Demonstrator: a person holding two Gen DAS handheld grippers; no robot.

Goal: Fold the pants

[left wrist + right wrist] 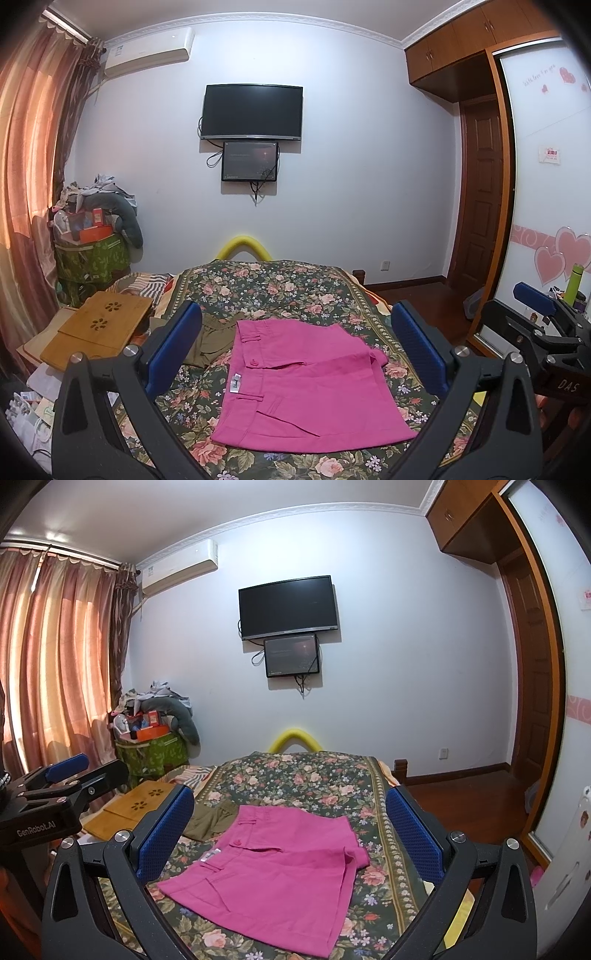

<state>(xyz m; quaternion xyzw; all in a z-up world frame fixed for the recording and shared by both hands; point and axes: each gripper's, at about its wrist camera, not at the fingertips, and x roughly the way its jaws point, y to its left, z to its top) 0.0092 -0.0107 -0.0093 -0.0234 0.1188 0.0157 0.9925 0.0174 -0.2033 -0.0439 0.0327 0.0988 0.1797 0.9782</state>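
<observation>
One bed (295,280) fills the middle of the scene, covered by one dark floral spread; it runs from my tongs toward the far wall. On that wall hang two screens: one large black television (252,112) and, directly below it, one smaller monitor (250,161). One air conditioner (147,51) sits high on the far left, beside the pink curtains (26,147). One heaped green bag (92,258) stands on the left past the bed.

One pair of pink pants (306,384) lies flat on the near part of the spread, already folded into a compact shape, its waistband toward the left. One olive garment (210,339) lies crumpled just beyond its left far corner, touching it. One wooden lap tray (99,328) rests at the left edge of the bed. One yellow foam arc (243,247) shows at the far end.

My two tongs hover above the near edge. My left gripper (295,347) has its jaws spread wide and empty, framing the pants. My right gripper (291,834) likewise stands wide apart, grasping nothing.
</observation>
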